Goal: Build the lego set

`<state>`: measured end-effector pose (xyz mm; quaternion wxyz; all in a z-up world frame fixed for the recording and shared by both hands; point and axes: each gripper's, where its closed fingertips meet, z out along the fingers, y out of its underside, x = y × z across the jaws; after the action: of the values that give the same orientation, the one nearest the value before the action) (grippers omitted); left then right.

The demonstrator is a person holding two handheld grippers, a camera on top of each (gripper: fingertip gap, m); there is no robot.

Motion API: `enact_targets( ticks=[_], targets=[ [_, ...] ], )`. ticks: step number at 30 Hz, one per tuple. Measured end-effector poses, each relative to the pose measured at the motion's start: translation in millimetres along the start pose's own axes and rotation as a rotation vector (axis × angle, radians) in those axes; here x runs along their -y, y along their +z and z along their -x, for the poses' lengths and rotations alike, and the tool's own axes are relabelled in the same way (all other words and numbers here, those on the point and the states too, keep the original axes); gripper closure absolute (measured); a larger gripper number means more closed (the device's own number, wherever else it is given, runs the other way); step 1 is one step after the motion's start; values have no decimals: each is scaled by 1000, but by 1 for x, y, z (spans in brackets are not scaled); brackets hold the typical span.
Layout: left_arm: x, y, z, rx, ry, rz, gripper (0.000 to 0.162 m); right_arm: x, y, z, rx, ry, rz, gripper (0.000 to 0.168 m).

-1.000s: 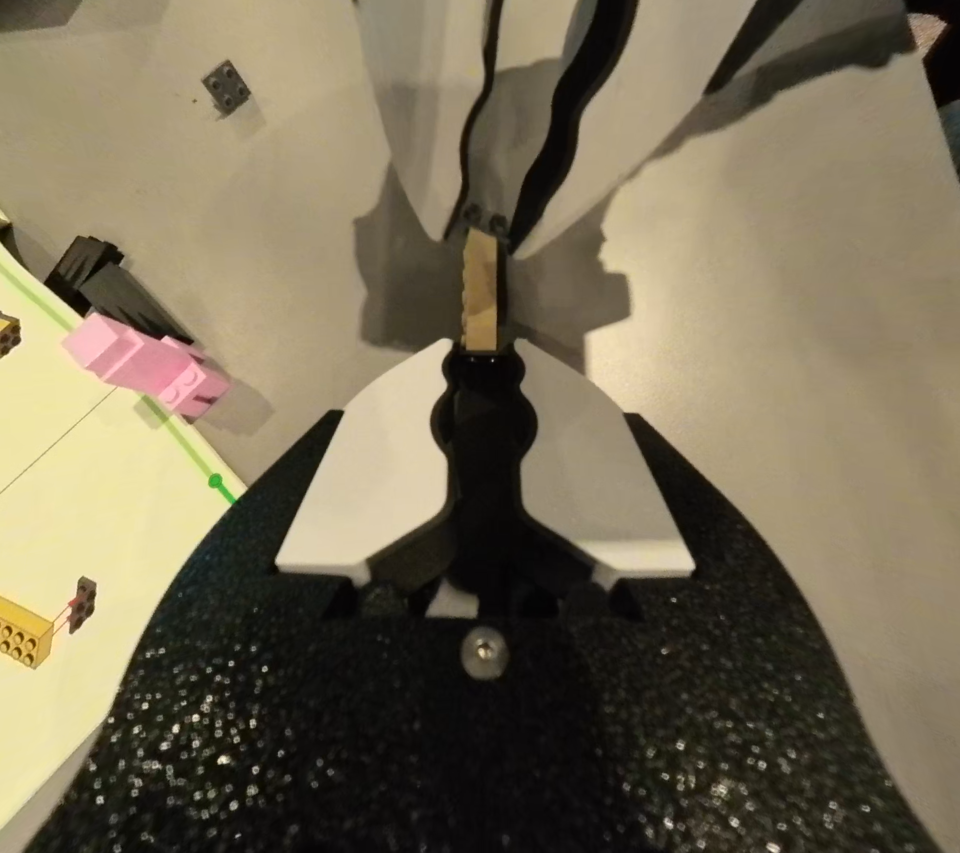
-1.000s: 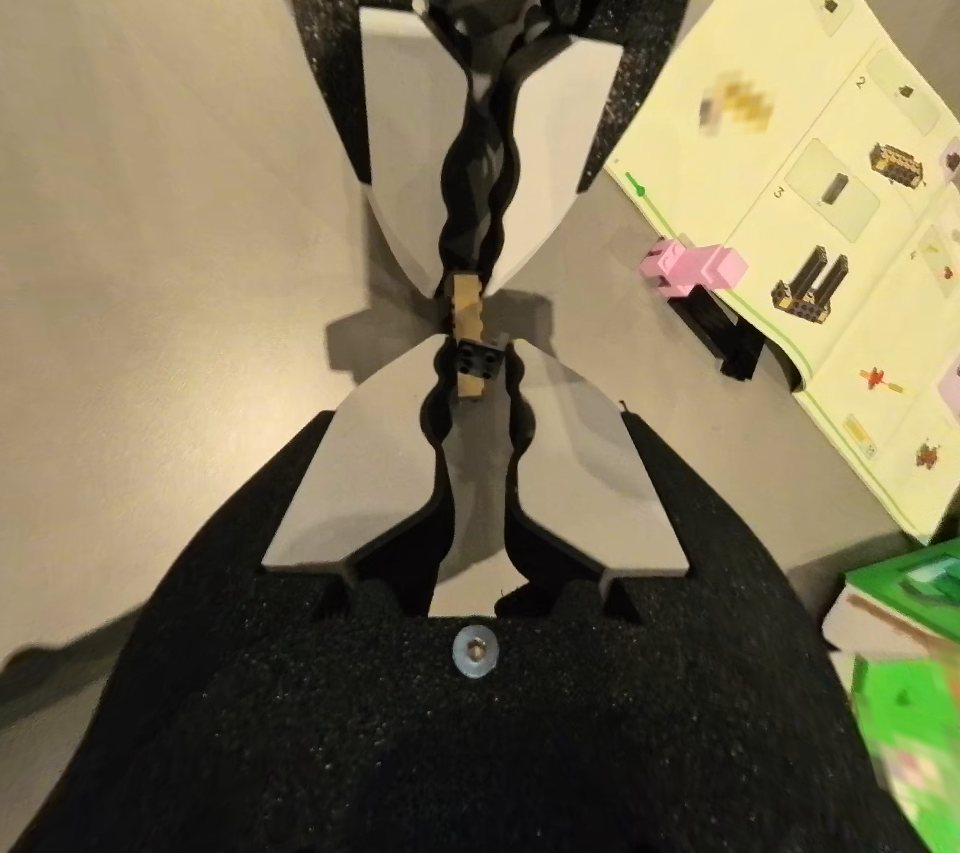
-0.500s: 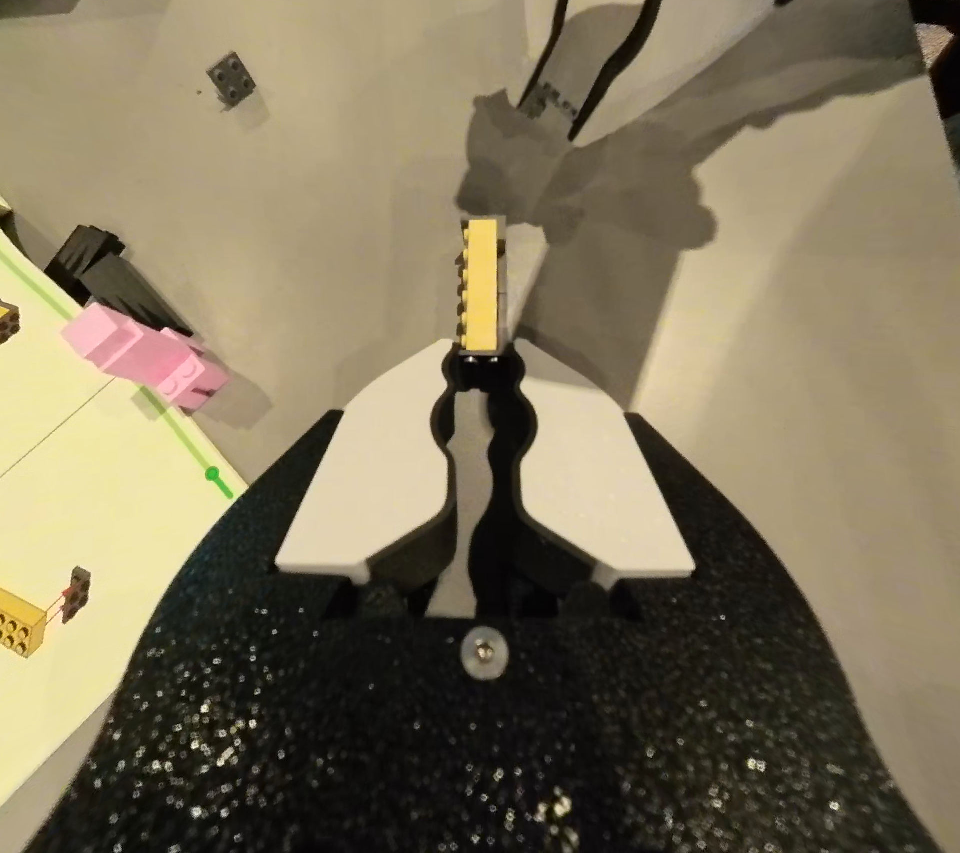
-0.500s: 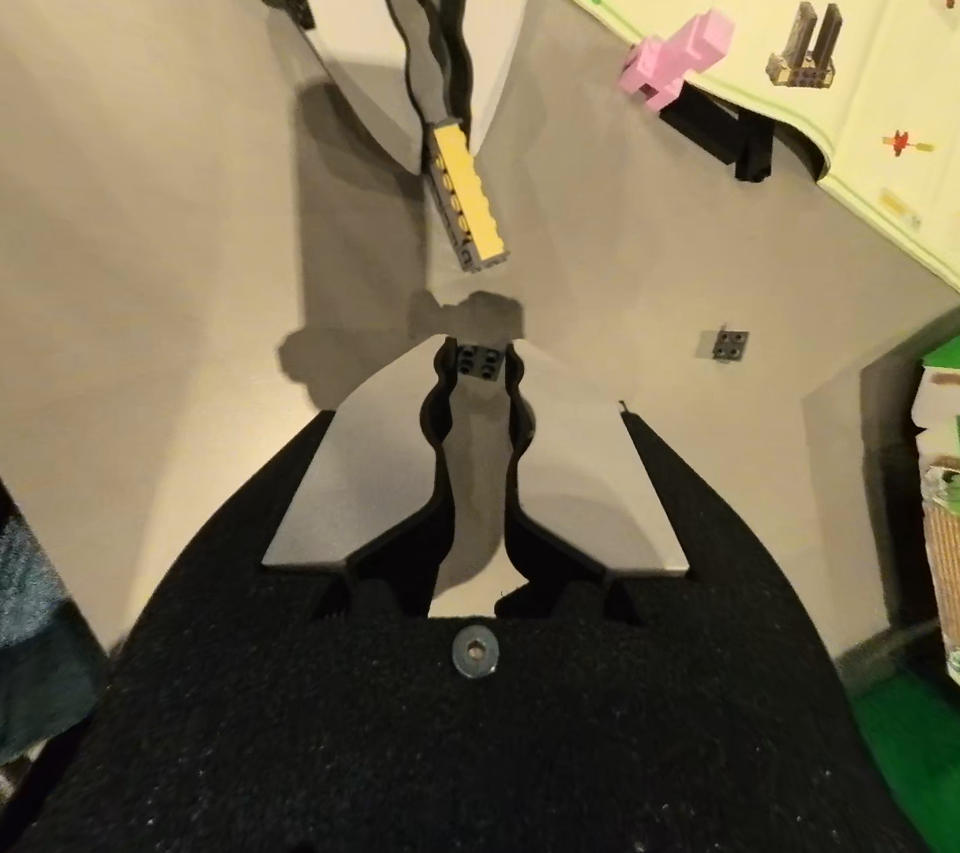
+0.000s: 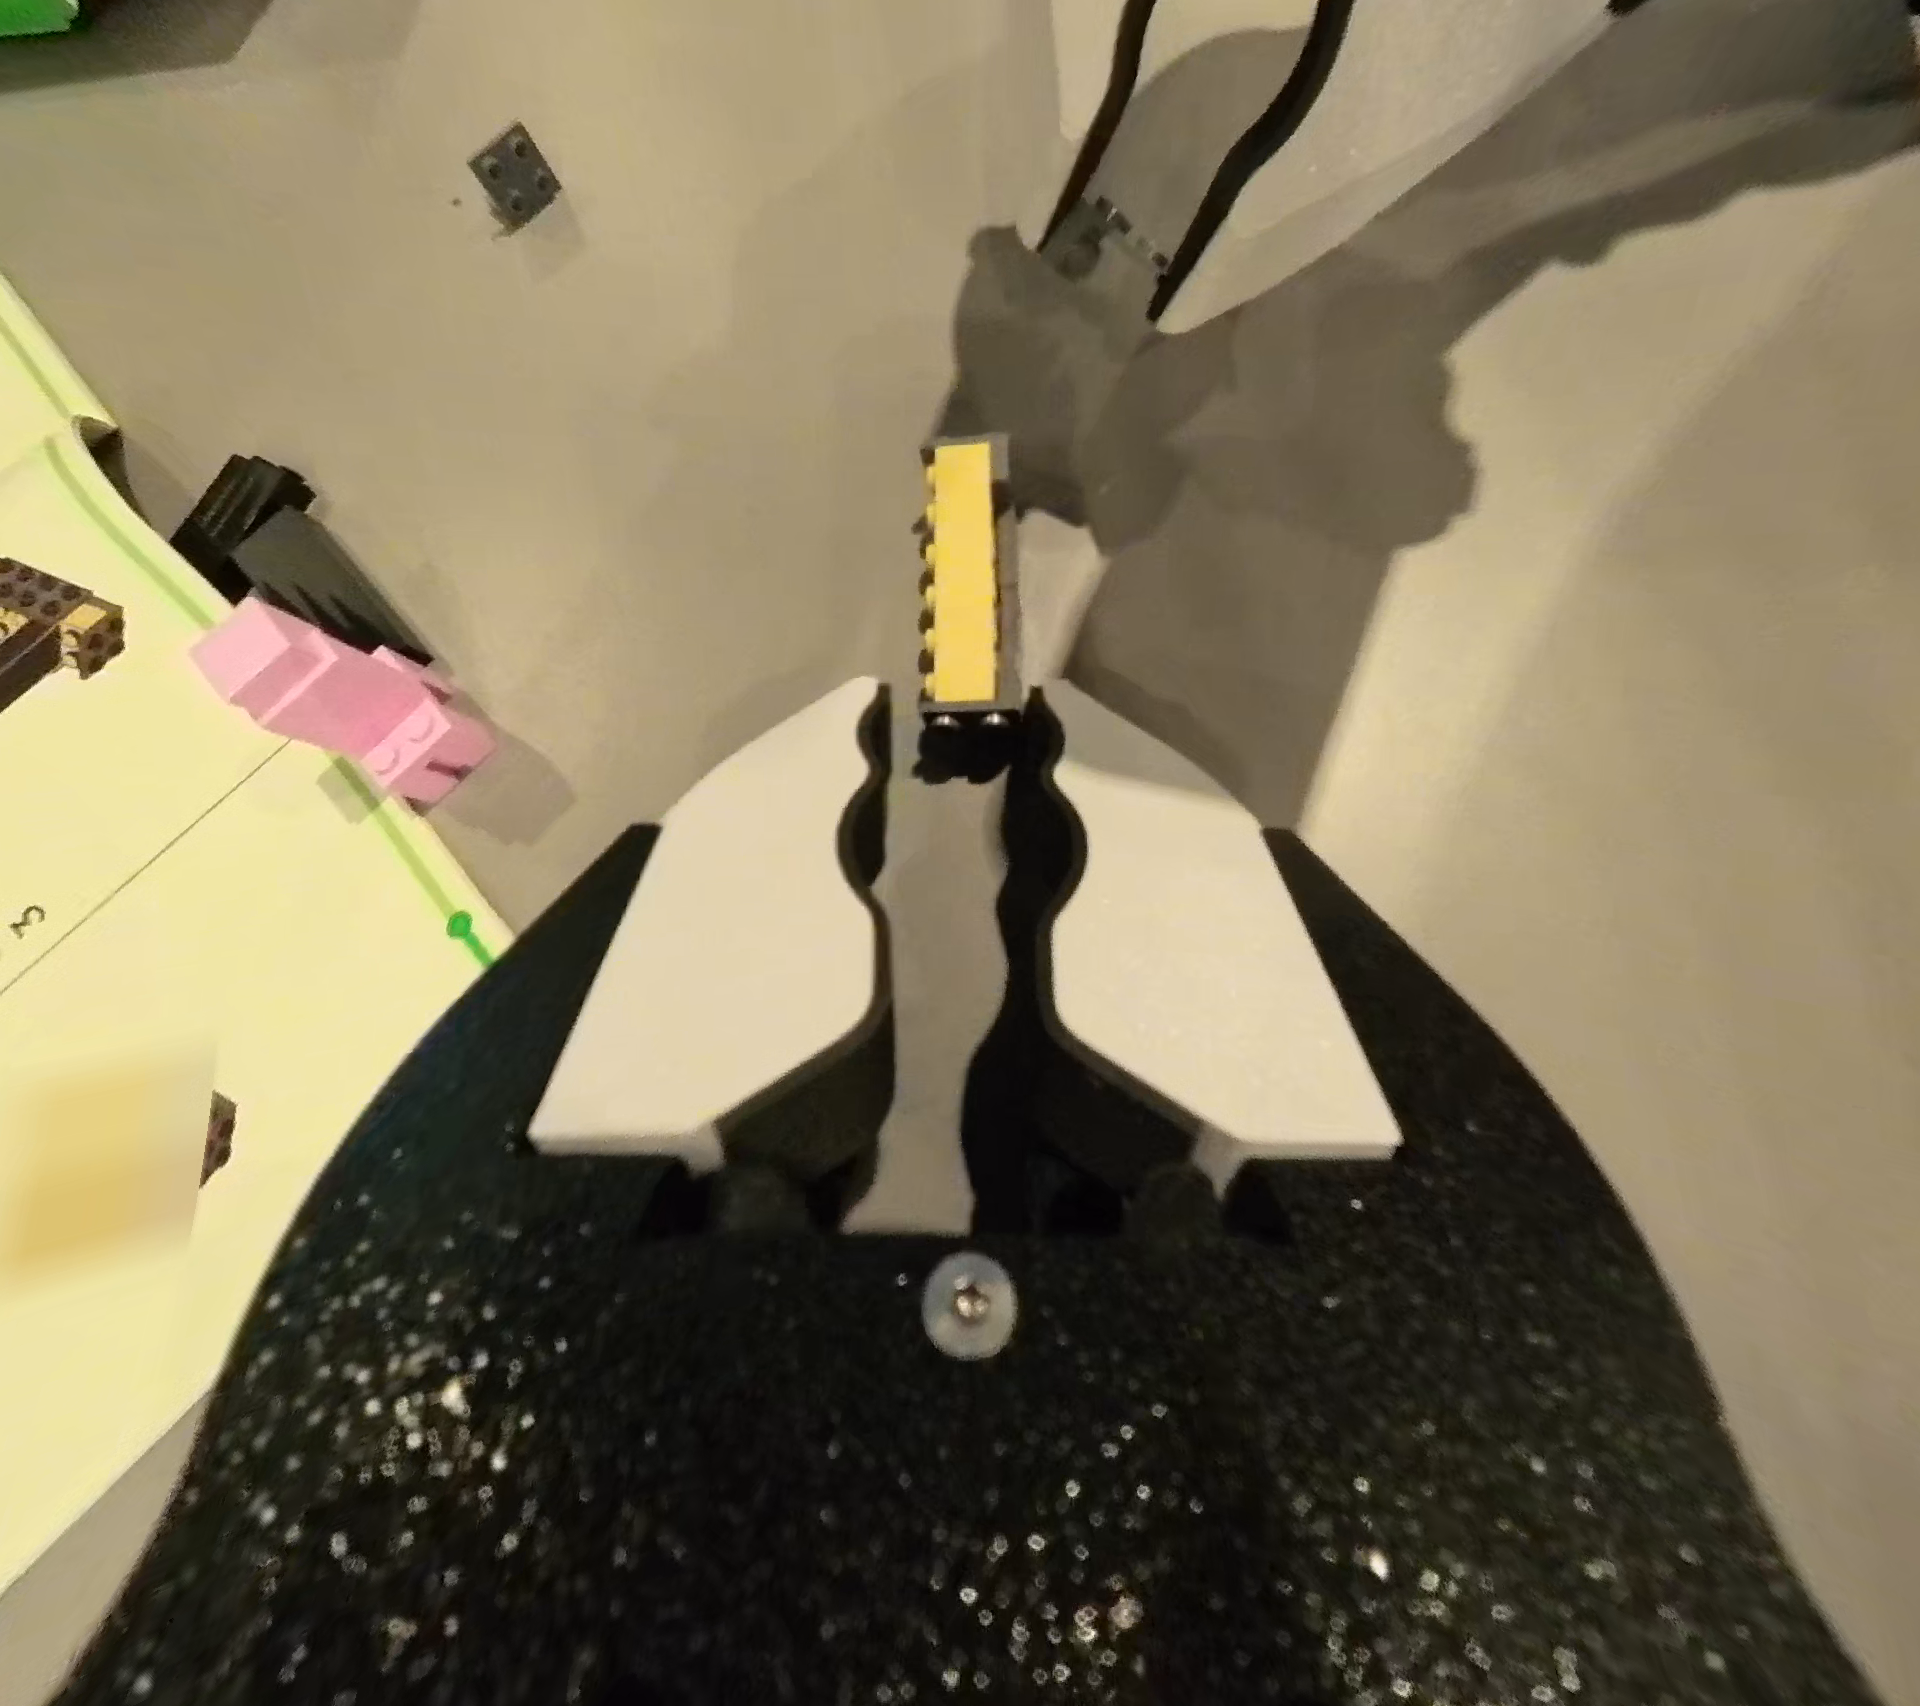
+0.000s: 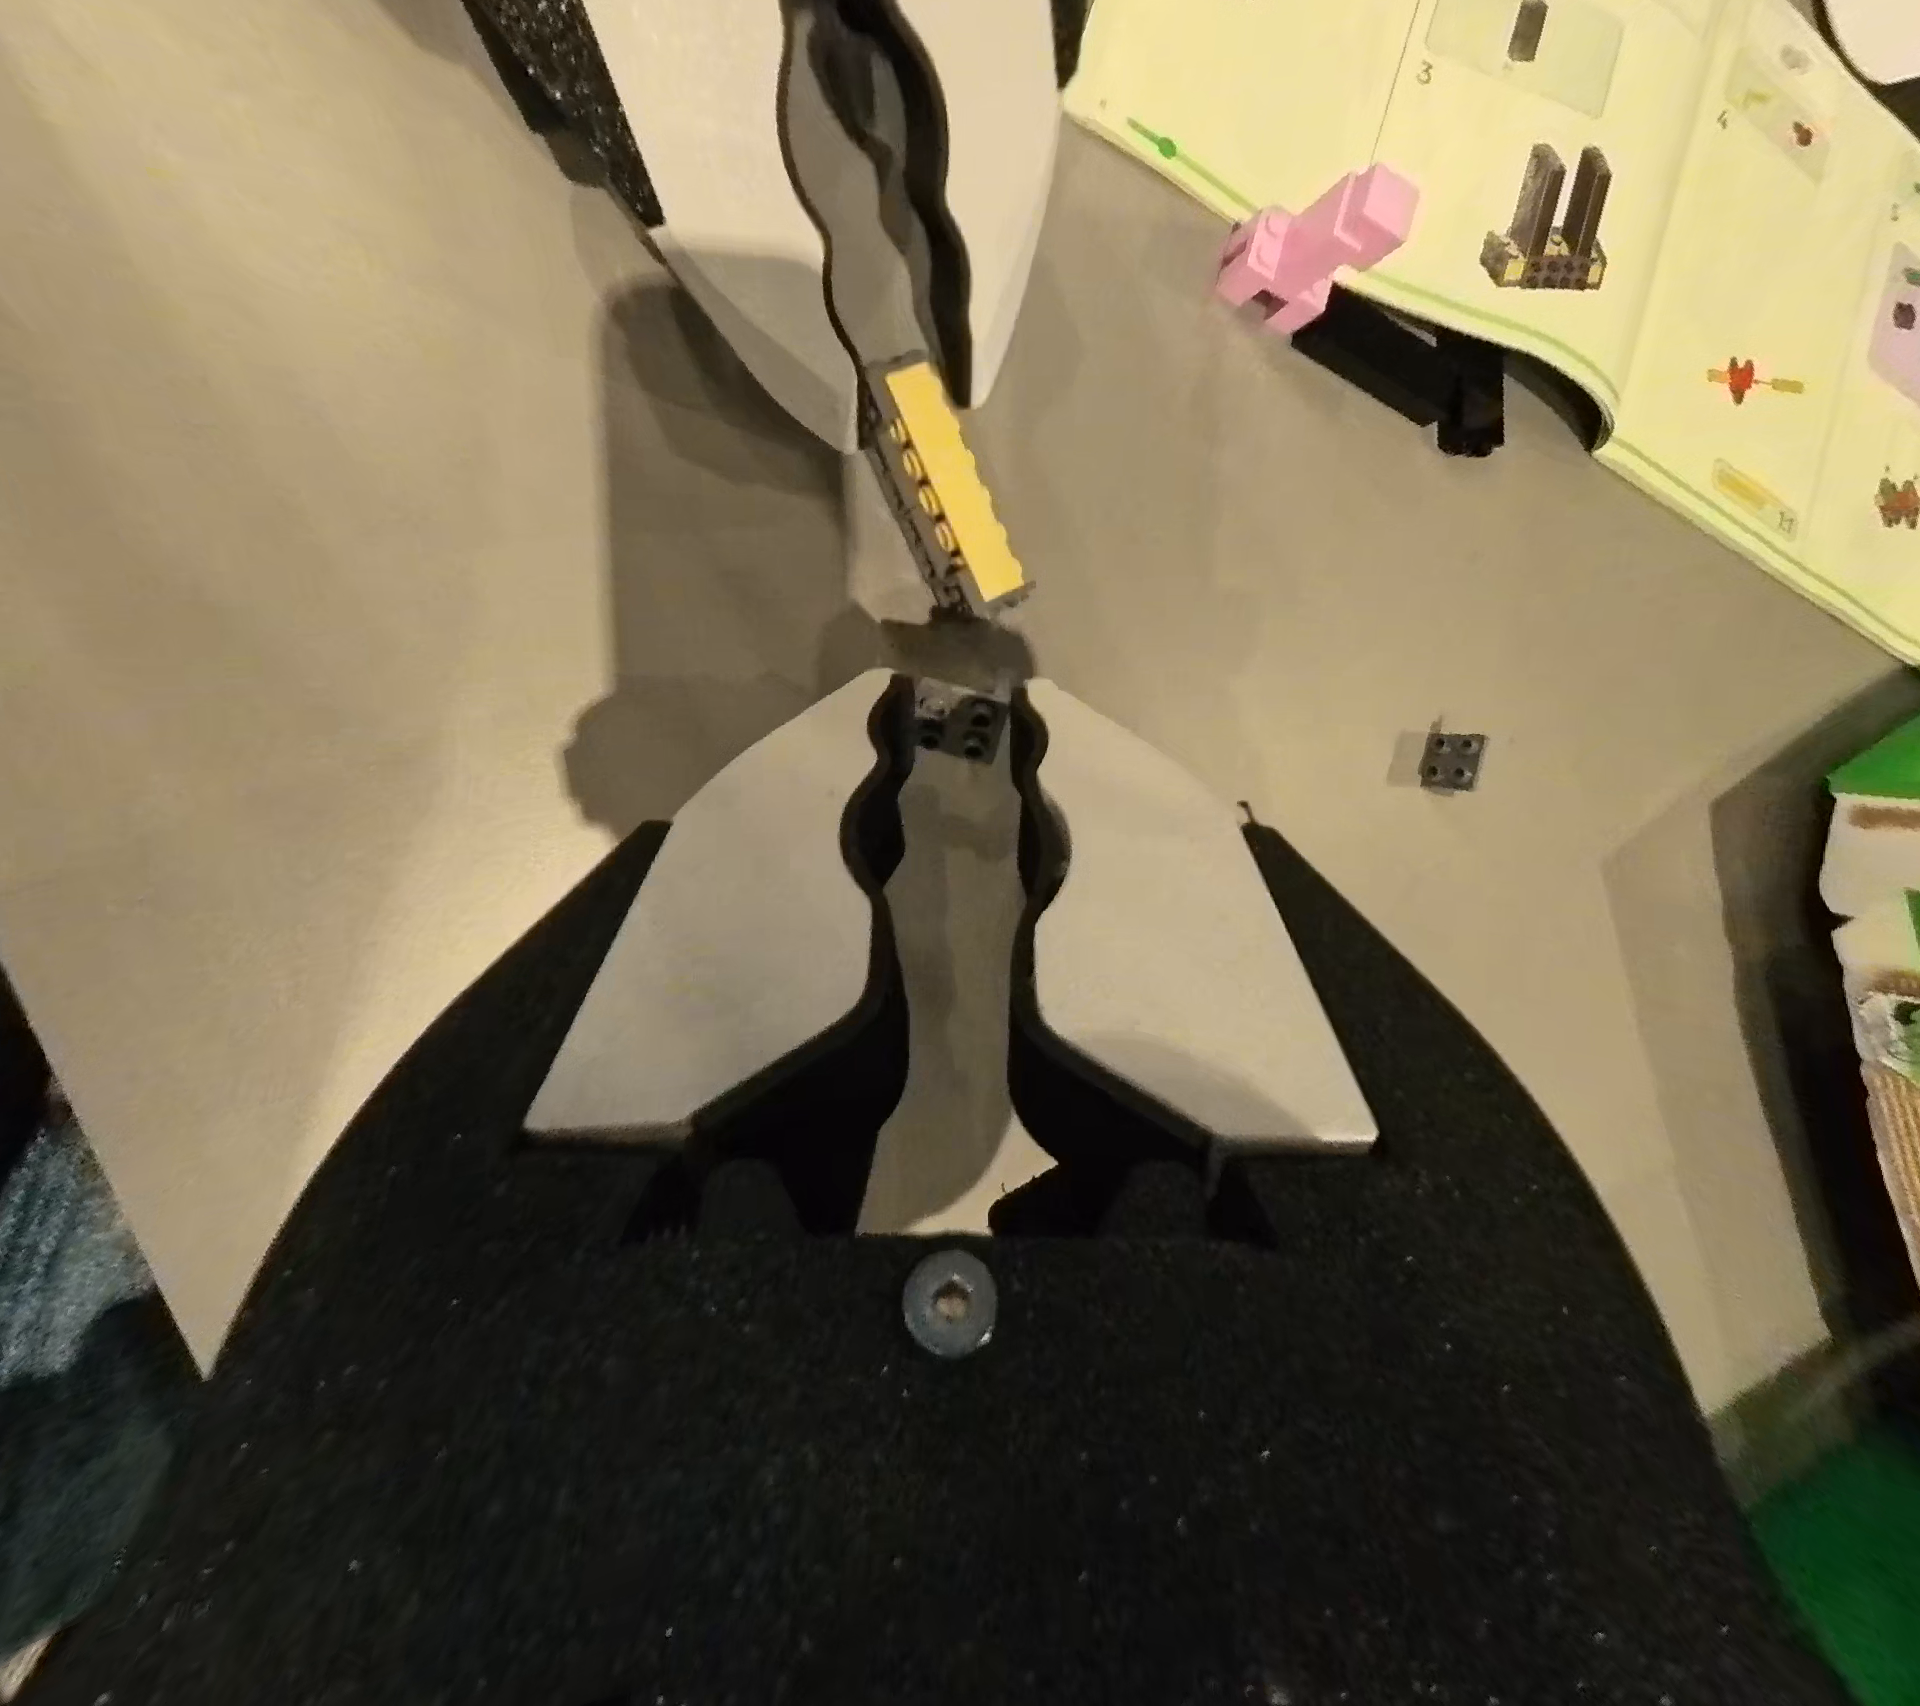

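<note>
My left gripper (image 5: 966, 706) is shut on one end of a long yellow brick (image 5: 968, 576) with dark grey pieces along its side, held above the table. My right gripper (image 6: 956, 695) is shut on a small dark grey 2x2 brick (image 6: 961, 729). In the right wrist view the yellow brick (image 6: 951, 493) sticks out of the left gripper (image 6: 904, 399), its free end just short of the small brick. In the left wrist view the right gripper (image 5: 1107, 274) hangs beyond the yellow brick with the small grey brick (image 5: 1101, 243) in its tips.
An open instruction booklet (image 5: 125, 877) (image 6: 1558, 46) lies on the grey table. At its edge stand a pink pig figure (image 5: 332, 700) (image 6: 1320, 243) and black pieces (image 5: 281, 555) (image 6: 1403, 378). A loose dark grey 2x2 piece (image 5: 516, 181) (image 6: 1451, 760) lies alone. Green box (image 6: 1881, 825). One gripper's finger ends stand about 7 cm off the other's.
One second ago the two grippers met tip to tip with the small brick against the yellow brick. They have drawn apart, each keeping its own piece.
</note>
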<state>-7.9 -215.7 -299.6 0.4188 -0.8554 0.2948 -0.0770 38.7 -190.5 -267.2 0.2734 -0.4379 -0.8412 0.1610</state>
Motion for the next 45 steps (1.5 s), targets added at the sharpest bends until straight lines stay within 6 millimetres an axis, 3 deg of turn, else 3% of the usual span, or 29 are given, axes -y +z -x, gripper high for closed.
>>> enact_targets(
  ticks=[4,8,15,29,32,41,45],
  targets=[
    [-1,-6,1,17,-9,-21,123,8,-1,-7,-32,13,-44,151],
    [9,-24,16,92,5,-132,117,28,-5,-20,-57,85,-152,151],
    [36,-62,33,281,201,-396,122,67,-13,-41,-7,260,-360,151],
    [37,-63,37,376,250,-429,126,76,4,-45,54,261,-379,151],
    [43,-68,36,393,269,-464,125,81,3,-38,147,311,-413,151],
    [60,-71,10,448,479,-487,129,103,-17,-2,764,701,-545,151],
    [61,-68,3,439,512,-485,136,102,-20,1,857,784,-538,151]
  ],
)
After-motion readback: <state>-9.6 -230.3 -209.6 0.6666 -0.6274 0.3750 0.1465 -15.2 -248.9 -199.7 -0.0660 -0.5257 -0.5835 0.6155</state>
